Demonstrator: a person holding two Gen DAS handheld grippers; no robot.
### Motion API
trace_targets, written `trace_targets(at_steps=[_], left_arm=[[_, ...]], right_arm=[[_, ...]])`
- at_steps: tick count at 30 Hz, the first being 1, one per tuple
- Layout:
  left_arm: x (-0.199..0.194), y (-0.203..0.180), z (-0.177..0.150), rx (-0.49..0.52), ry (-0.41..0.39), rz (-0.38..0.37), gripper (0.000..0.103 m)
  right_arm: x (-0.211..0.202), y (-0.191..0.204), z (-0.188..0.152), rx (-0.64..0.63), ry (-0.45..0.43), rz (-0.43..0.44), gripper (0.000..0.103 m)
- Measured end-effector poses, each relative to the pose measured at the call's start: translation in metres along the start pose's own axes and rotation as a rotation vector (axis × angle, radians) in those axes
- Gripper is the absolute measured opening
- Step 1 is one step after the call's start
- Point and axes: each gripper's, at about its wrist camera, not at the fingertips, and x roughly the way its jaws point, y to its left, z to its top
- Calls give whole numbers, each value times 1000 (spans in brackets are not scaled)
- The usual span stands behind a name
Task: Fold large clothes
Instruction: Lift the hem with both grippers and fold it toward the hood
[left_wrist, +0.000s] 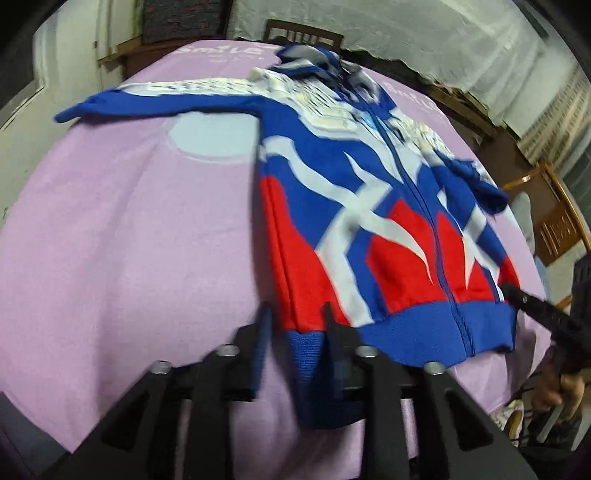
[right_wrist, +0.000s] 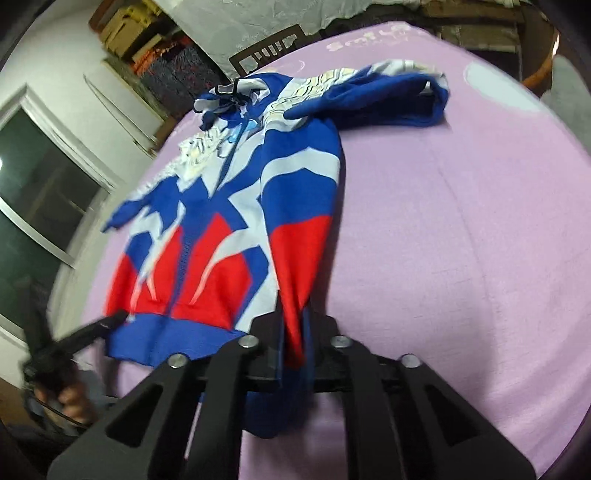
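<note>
A blue, red and white zip hoodie (left_wrist: 369, 206) lies front up on a pink-covered table (left_wrist: 129, 240), hood at the far end. One sleeve stretches out flat to the left; the other is folded near the shoulder (right_wrist: 406, 92). My left gripper (left_wrist: 295, 314) is shut on the hem's left corner at the near edge. My right gripper (right_wrist: 295, 325) is shut on the hem's right corner; it also shows in the left wrist view (left_wrist: 517, 295). The hoodie (right_wrist: 240, 221) fills the middle of the right wrist view, where the left gripper (right_wrist: 114, 319) shows at the left hem corner.
A wooden chair (left_wrist: 303, 35) stands behind the table's far end. A window (right_wrist: 40, 192) is on the left wall. Stacked boxes and bags (right_wrist: 155, 48) sit beyond the table. Another wooden chair (left_wrist: 554, 214) stands at the right.
</note>
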Motion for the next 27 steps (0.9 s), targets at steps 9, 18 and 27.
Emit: trace_targets(at_steps=[9,18,27], left_arm=[[-15,-42,46,155,-147,74,56],[63,-63,74,230,0,123,62],[46,-75,139,233,-152,169,77]], right_arm=[[-15,27,40,-66,-110,66,16],[55,27,52,-55,106,92,20],[33,21,133,-309,-178,-311,57]])
